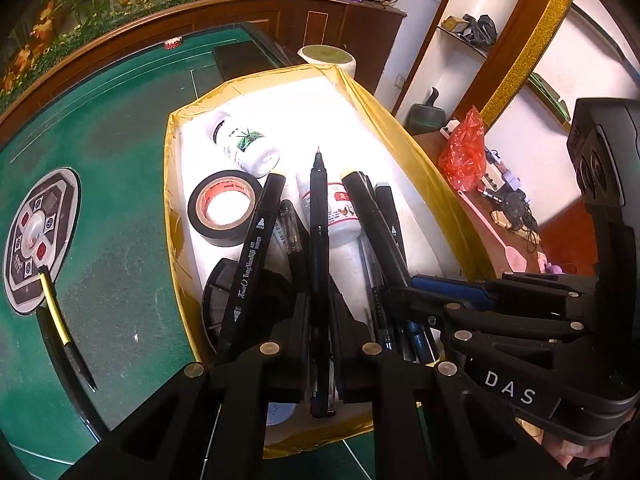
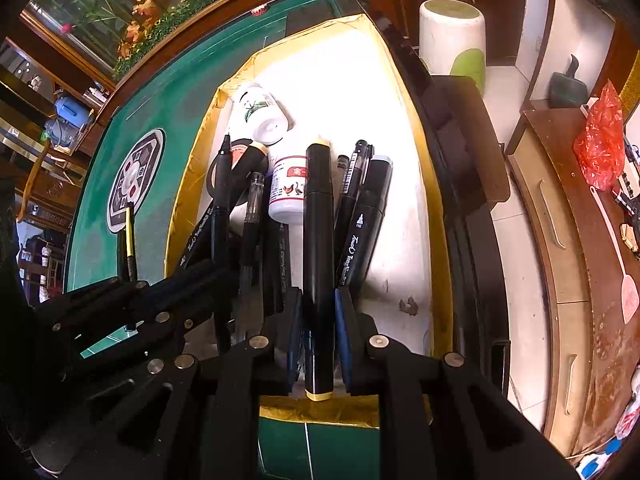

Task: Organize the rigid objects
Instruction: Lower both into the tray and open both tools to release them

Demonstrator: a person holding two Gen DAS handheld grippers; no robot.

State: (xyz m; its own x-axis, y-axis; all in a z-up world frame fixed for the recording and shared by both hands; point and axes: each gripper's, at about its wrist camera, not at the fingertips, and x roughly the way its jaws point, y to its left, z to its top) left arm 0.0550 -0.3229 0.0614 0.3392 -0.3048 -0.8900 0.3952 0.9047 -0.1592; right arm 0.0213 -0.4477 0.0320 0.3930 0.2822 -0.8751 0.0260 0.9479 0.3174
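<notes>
Black pens crowd the yellow-edged box (image 1: 404,136), hiding each other's ends. Left gripper (image 1: 320,316) fingers pinch a thin pen (image 1: 319,240); right gripper (image 2: 318,308) fingers pinch a fat marker (image 2: 319,240). Only the left view shows the whole tape roll (image 1: 224,208).

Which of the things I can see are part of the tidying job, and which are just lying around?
Job:
- thin black pen, in left hand-held gripper
- thick yellow-capped marker, in right hand-held gripper
- yellow-edged box
- tape roll, white bottles, other markers inside
- yellow-and-black pen on the green table

Lying about:
- red bag
- pink swatter
- white stool
</notes>
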